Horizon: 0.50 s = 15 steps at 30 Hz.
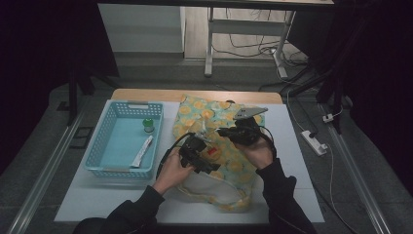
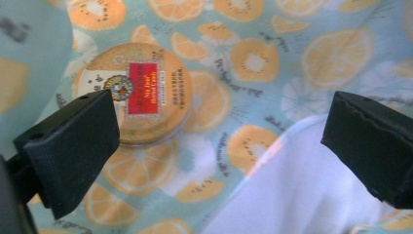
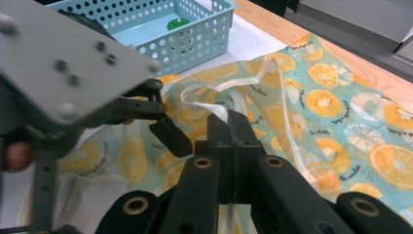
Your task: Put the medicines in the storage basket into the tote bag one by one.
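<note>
Right gripper (image 3: 229,122) is clenched on the fruit-print bag's (image 3: 336,112) white rim; left gripper (image 2: 219,141) is held spread above a round tin (image 2: 141,92).

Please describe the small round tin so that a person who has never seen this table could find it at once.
Start at the fruit-print bag in the middle of the table. The round tin lies flat on it, just ahead of the left gripper, whose fingers are open. It alone is round, tan-lidded and bears a red label.
</note>
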Available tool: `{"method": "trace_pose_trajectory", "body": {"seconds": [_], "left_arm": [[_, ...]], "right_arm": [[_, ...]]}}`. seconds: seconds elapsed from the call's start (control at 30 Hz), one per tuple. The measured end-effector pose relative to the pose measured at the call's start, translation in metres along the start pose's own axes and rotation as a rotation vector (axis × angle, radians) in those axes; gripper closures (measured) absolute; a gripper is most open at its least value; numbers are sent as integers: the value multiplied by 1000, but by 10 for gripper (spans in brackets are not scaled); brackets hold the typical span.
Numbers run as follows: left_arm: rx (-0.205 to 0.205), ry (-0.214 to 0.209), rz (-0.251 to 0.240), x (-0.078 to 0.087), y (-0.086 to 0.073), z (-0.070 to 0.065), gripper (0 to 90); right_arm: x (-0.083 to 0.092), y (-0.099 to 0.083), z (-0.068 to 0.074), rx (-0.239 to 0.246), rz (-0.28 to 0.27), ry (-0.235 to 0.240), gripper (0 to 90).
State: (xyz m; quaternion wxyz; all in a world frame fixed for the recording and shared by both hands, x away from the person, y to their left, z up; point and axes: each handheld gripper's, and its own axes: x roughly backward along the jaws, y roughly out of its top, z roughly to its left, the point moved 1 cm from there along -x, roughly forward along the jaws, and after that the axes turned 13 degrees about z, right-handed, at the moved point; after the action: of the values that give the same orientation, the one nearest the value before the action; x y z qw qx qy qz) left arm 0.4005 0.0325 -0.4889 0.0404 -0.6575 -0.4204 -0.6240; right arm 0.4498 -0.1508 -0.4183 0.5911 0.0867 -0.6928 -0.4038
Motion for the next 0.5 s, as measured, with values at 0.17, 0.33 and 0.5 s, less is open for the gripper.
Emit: {"method": "trace_pose_trajectory", "body": {"seconds": [0.17,0.33,0.5], "left_arm": [[-14,-26,-19,9,-7,-5,0],[-7,-51,-47,20,-16,-5,0],[-1,-63,-52,29,-26,0,4]], "right_arm": [[0,0,0,0,0,0,900],[0,0,0,-1,-2,0,900],[0,0,0,-1,-1,-2,900]]}}
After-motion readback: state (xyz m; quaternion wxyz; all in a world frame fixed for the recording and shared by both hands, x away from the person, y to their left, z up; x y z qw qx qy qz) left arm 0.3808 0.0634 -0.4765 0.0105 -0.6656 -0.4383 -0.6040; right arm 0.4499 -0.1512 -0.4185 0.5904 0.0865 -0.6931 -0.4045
